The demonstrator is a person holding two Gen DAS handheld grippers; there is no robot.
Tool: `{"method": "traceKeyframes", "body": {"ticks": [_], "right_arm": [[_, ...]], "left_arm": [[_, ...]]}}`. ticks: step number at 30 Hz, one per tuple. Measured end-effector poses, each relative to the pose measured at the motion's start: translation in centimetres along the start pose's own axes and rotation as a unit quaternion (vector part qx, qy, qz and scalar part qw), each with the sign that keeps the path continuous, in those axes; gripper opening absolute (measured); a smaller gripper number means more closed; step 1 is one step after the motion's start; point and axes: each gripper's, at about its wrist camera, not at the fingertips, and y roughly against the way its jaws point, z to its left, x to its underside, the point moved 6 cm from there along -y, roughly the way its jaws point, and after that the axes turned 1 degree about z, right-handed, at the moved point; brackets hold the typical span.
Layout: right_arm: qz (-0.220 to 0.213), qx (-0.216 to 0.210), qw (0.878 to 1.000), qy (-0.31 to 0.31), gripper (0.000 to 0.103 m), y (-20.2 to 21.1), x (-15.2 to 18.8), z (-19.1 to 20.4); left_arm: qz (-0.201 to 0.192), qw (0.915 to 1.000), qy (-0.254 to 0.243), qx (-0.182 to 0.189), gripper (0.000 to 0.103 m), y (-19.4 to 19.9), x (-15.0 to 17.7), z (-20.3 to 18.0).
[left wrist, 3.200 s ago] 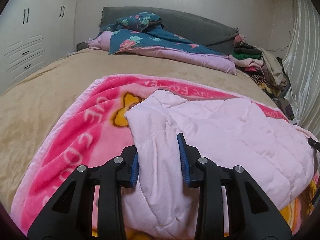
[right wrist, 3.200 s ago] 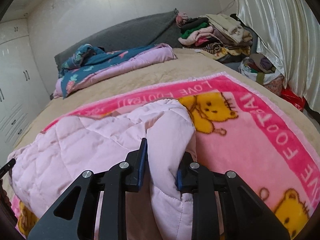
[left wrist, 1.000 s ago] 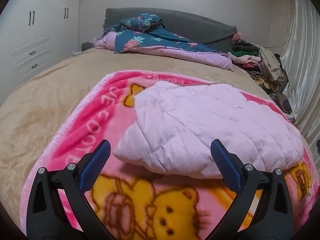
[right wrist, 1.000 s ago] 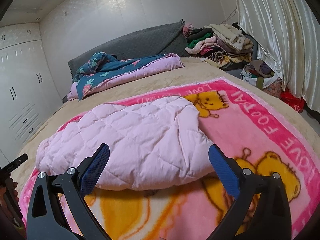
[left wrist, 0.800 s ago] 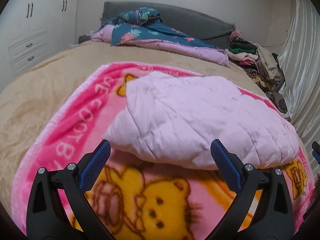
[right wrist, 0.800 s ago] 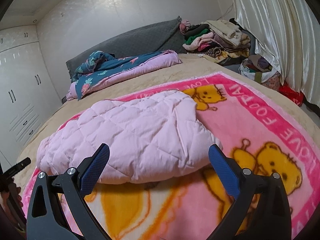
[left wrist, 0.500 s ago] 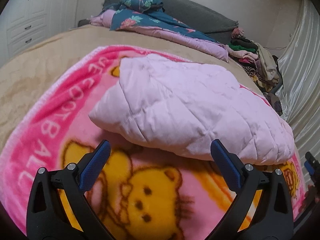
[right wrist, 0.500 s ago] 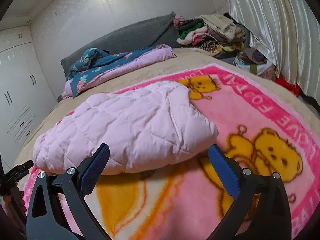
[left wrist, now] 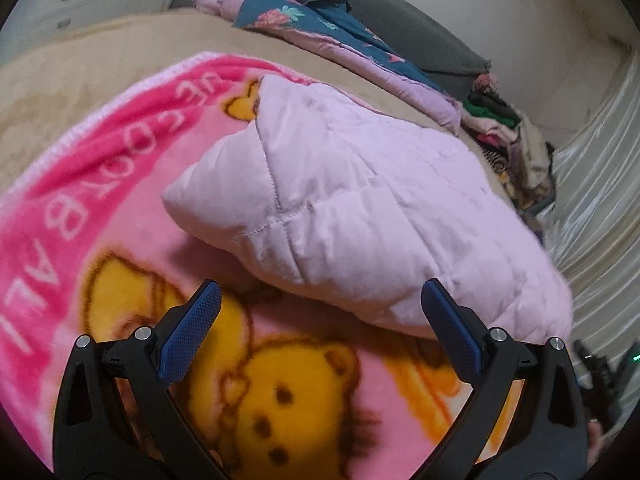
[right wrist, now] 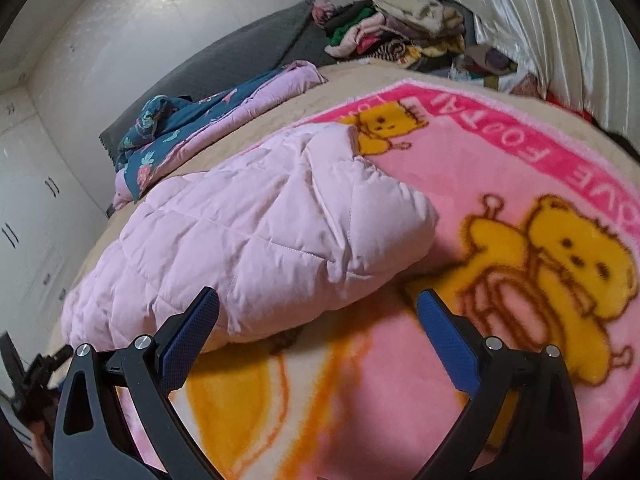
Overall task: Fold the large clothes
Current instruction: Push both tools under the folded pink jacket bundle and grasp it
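A pale pink quilted padded garment (left wrist: 352,208) lies folded into a thick bundle on a pink bear-print blanket (left wrist: 100,184). In the left wrist view my left gripper (left wrist: 320,320) is open, its blue-padded fingers wide apart just short of the bundle's near left edge, holding nothing. The right wrist view shows the same garment (right wrist: 256,224) from its right end. My right gripper (right wrist: 316,316) is open too, fingers spread in front of the bundle's near right corner over the blanket (right wrist: 500,184).
The blanket covers a tan bedspread (left wrist: 80,80). A dark floral quilt (left wrist: 320,28) lies by the grey headboard (right wrist: 224,56). A pile of clothes (right wrist: 392,28) sits at the bed's far right, beside pale curtains (right wrist: 540,20). White cupboards (right wrist: 24,208) stand left.
Both grippers let go of the pink garment and opened wide. Since then they have tilted and swung closer to the bundle's near edge; the garment stays folded on the blanket.
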Motion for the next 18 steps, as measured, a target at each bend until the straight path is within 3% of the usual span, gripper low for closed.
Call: {"method": "traceKeyframes", "body": {"ticks": [6, 18], "right_arm": [[0.03, 0.014, 0.999, -0.039, 0.099, -3.6, -0.9, -0.8], [0.053, -0.022, 0.994, -0.09, 0.099, -7.9, -1.4, -1.3]], "left_arm": [[0.007, 0.9985, 0.046, 0.027, 0.094, -1.1, -0.7, 0.7], [0.016, 0.9934, 0.101, 0.051, 0.094, -3.7, -2.0, 1.5]]}}
